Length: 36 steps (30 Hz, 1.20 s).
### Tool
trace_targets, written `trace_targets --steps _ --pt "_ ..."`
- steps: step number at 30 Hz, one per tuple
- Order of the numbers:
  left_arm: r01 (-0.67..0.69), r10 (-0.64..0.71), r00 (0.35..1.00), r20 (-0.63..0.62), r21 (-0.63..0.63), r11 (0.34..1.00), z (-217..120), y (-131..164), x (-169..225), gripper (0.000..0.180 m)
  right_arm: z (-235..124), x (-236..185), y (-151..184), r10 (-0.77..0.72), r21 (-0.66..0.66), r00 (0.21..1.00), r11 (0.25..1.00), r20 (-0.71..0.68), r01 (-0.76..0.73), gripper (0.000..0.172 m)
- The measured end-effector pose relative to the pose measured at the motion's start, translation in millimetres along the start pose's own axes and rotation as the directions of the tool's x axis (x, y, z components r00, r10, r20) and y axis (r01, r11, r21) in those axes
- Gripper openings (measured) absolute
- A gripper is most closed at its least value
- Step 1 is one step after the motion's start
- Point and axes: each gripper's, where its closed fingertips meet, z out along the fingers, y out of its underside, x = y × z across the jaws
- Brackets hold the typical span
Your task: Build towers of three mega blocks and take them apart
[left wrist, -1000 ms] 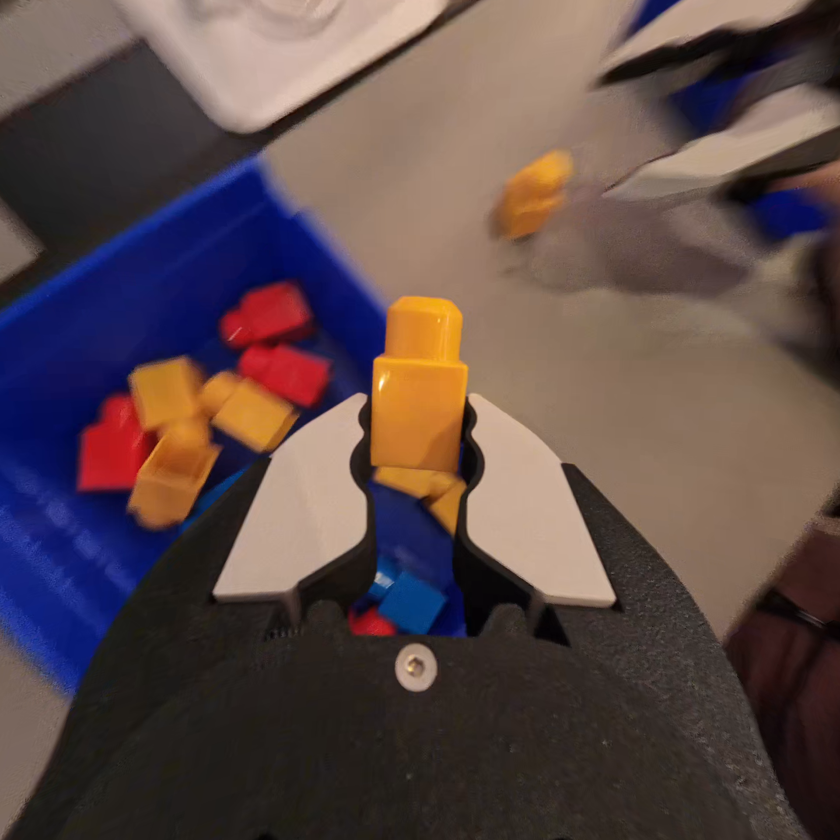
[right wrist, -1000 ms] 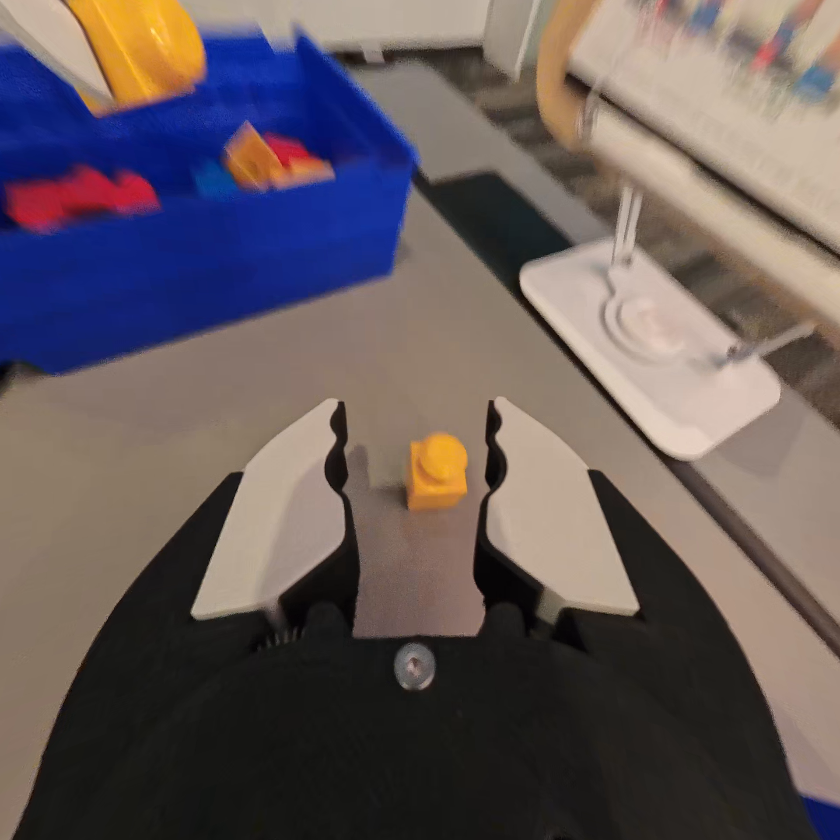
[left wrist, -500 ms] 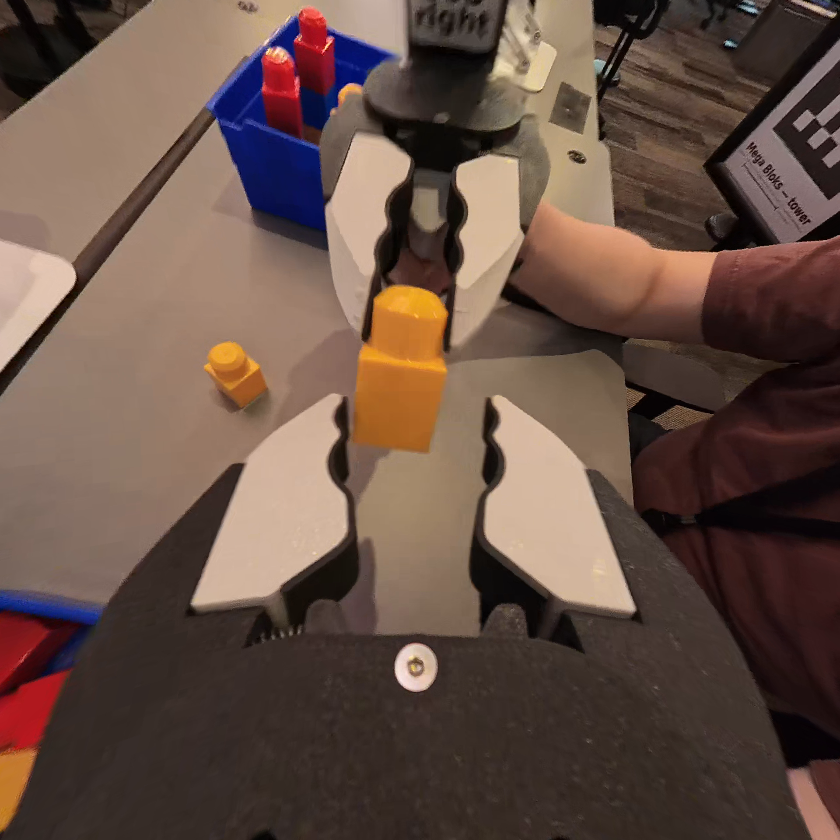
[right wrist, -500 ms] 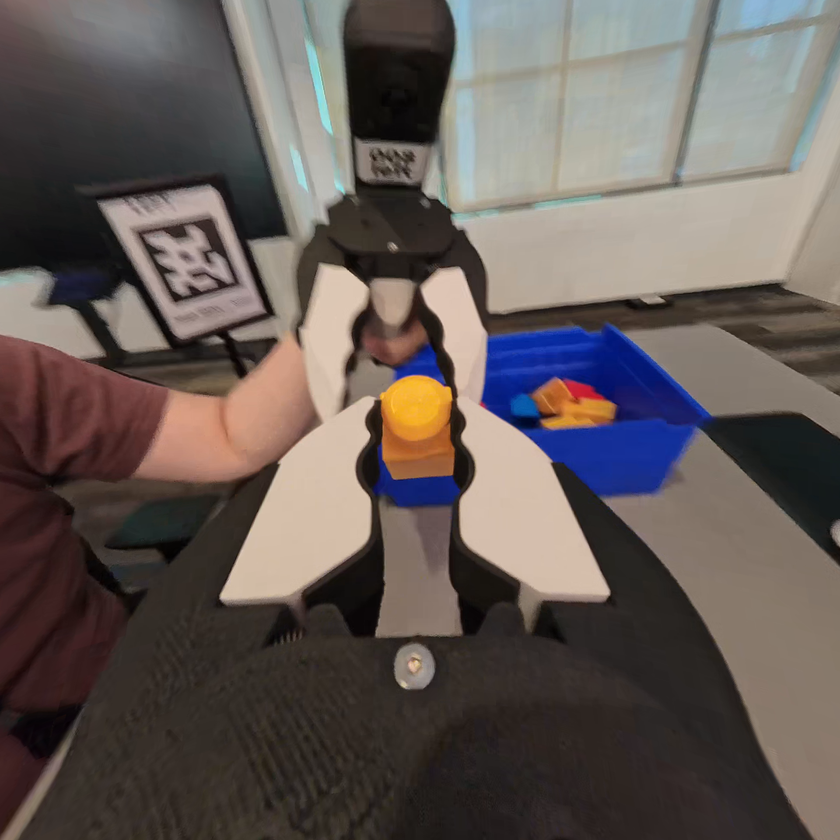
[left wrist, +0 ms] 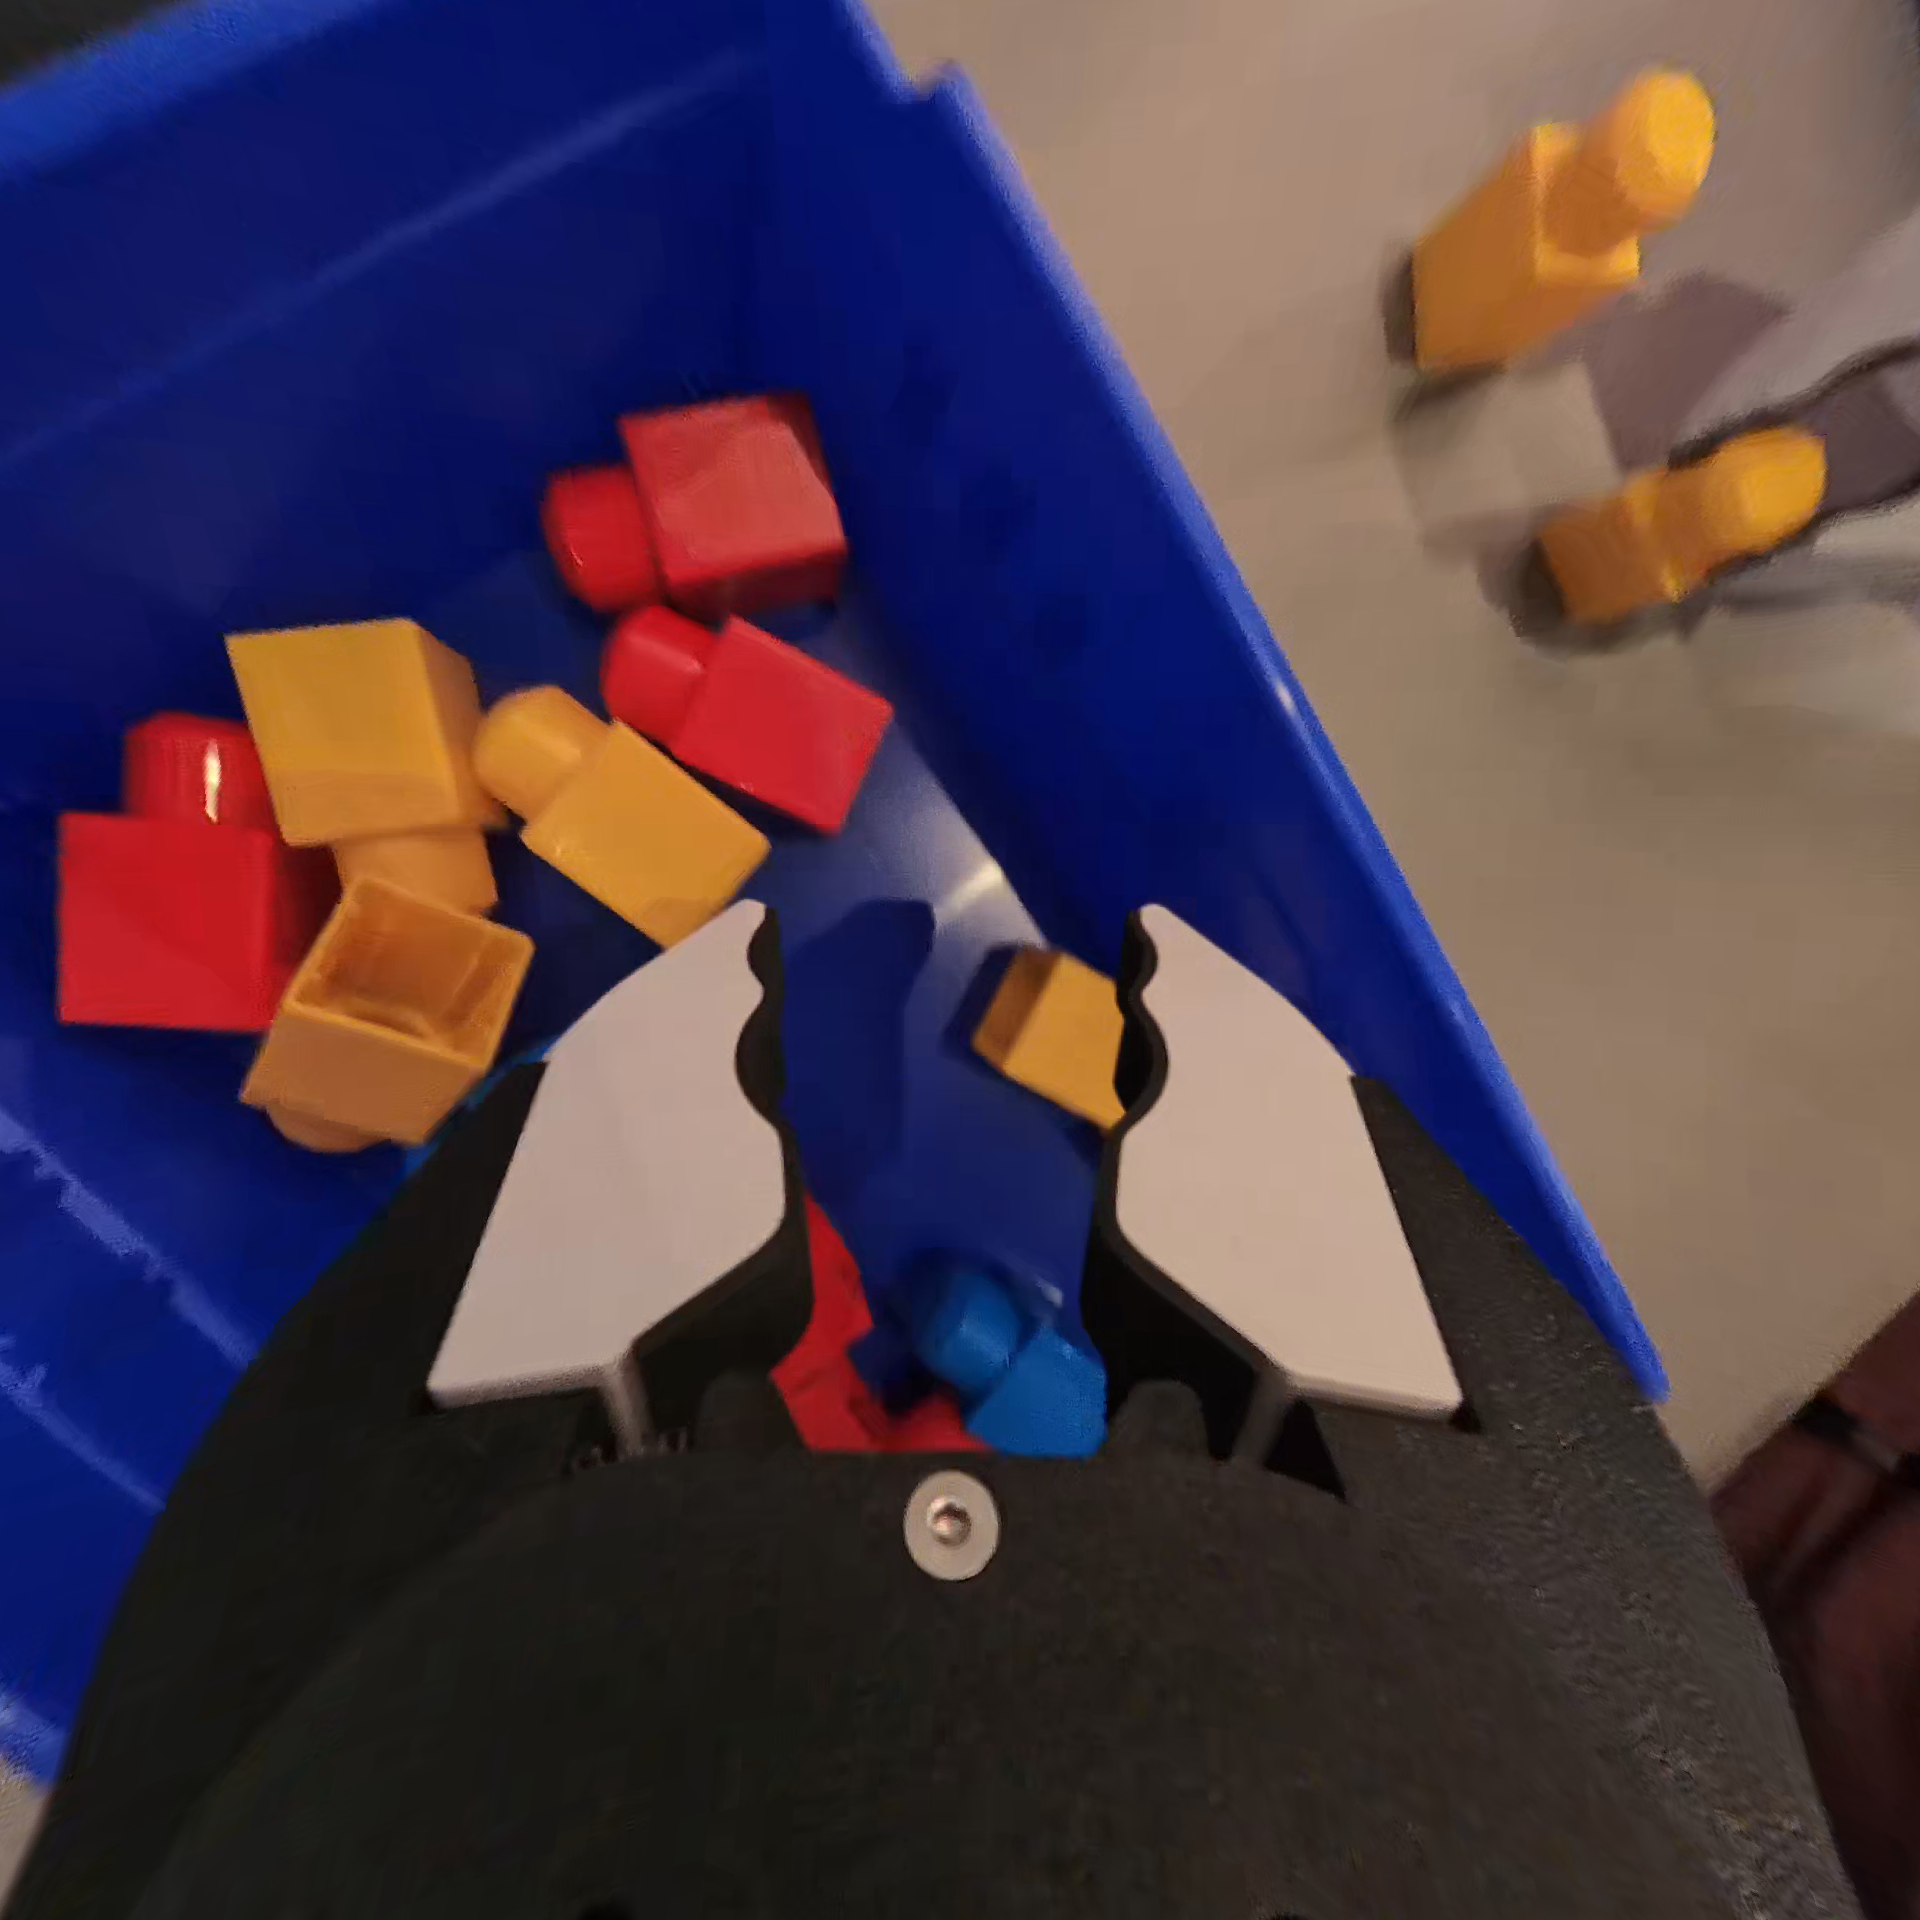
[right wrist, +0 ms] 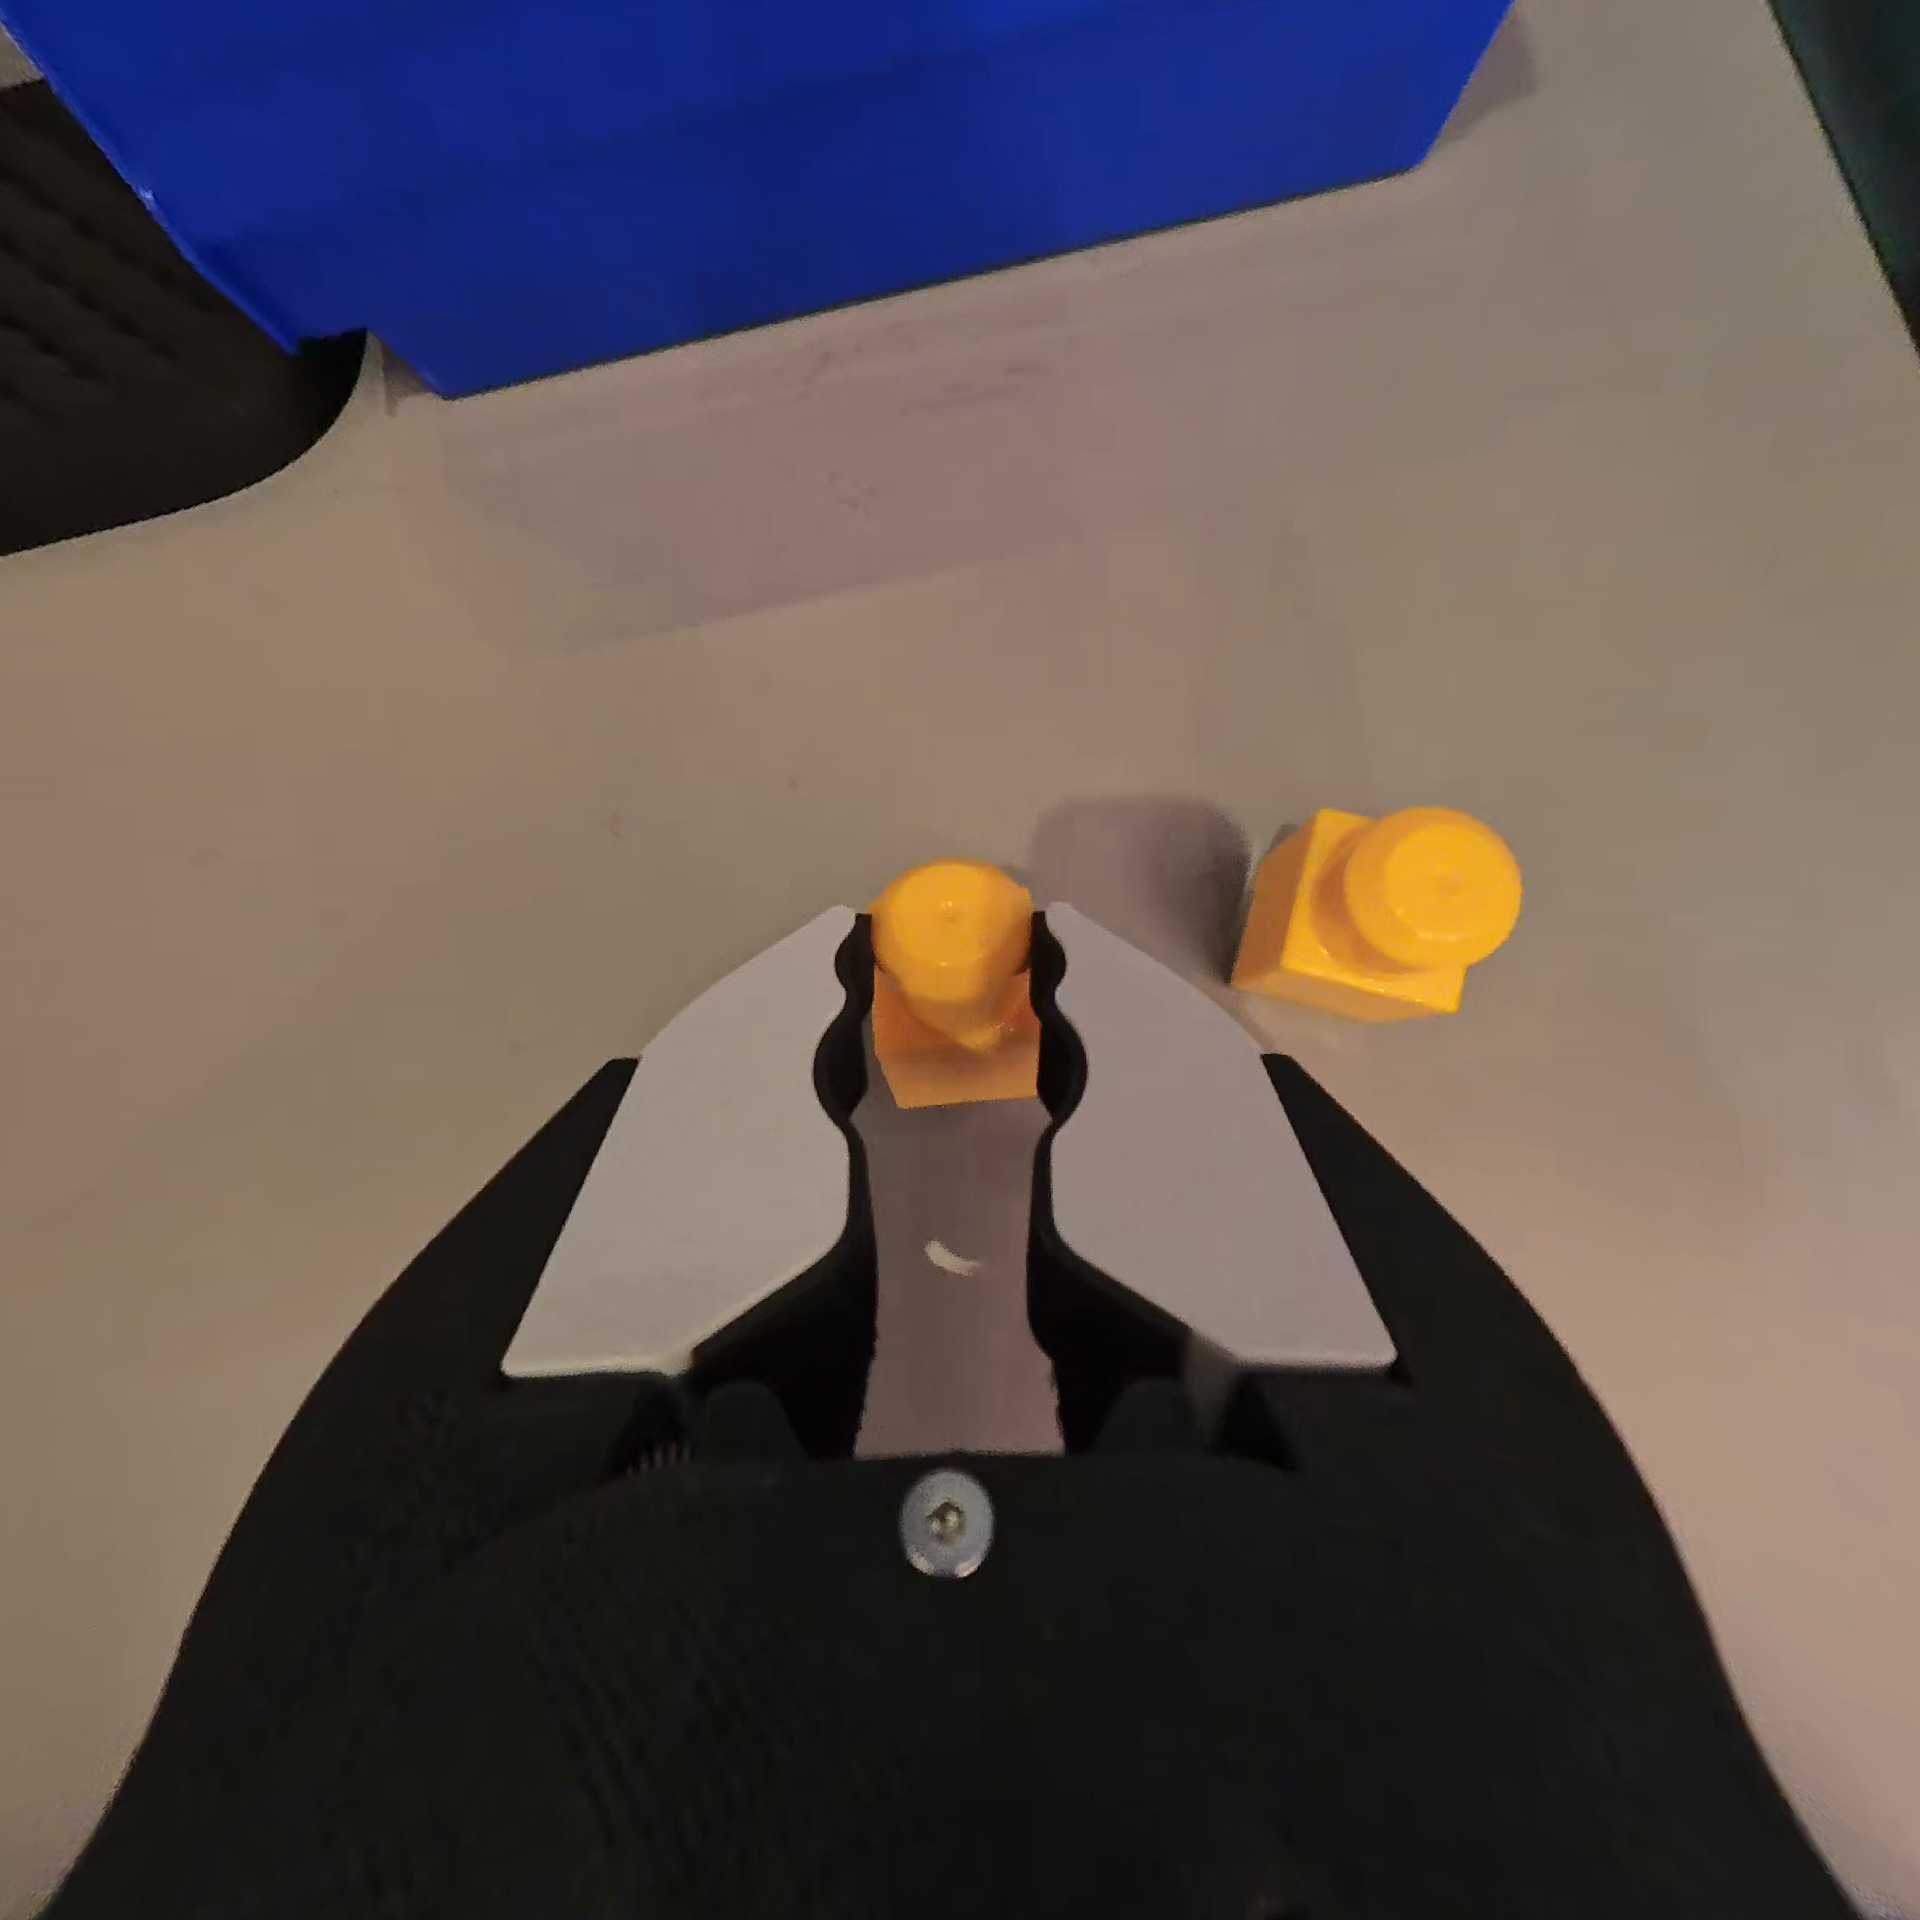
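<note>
Your right claw (right wrist: 948, 940) is clamping a yellow block (right wrist: 951, 997) on the bench (right wrist: 416, 831); your left claw (left wrist: 948, 961) is hanging apart over the blue bin (left wrist: 1039, 520).

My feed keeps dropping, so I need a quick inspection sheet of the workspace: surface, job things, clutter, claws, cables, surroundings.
Surface: grey table, bare between the blocks.
Job things: blue bin with loose red, yellow and blue blocks; one yellow block standing free on the table.
Clutter: nothing seen.
Claws: left claw open above the bin, holding nothing; right claw shut on a yellow block, pads against its sides.
Cables: nothing seen.
Surroundings: dark floor beyond the table edge.
</note>
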Motion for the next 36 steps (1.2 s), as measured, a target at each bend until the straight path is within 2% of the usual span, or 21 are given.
trace_targets --steps 4,5,7,9,14,21,30,36 --pt "0.147 -0.153 0.987 0.045 0.114 0.983 16 -25 -16 0.057 -2 0 5 -0.004 -0.020 1.000 1.000 0.008 0.005 0.031" --pt "0.165 -0.174 0.982 0.068 0.131 0.978 19 -28 -20 0.055 -3 0 7 -0.008 -0.036 1.000 0.999 0.002 0.008 0.037" --pt "0.184 -0.198 0.974 0.108 0.129 0.975 26 -28 -24 0.052 -3 3 9 -0.015 -0.058 1.000 0.998 -0.025 0.014 0.050" --pt "0.215 -0.229 0.965 0.130 0.108 0.971 32 -24 -28 0.055 -5 5 5 -0.010 -0.041 0.999 0.999 -0.038 0.008 0.052" --pt "0.284 -0.293 0.953 0.082 0.099 0.954 35 -22 -24 0.054 -14 5 -6 0.001 0.006 0.999 1.000 -0.047 -0.001 0.052" --pt "0.281 -0.290 0.941 0.176 0.074 0.957 34 -16 -32 0.054 -14 5 -5 -0.010 -0.012 0.999 1.000 -0.053 0.010 0.052" --pt "0.295 -0.304 0.935 0.184 0.072 0.953 37 -20 -26 0.065 -10 6 -1 -0.004 -0.036 0.999 0.999 -0.054 0.002 0.054" --pt "0.280 -0.284 0.939 0.193 0.047 0.959 40 -20 -20 0.062 -9 6 -1 -0.004 -0.040 0.999 0.999 -0.053 0.002 0.055"
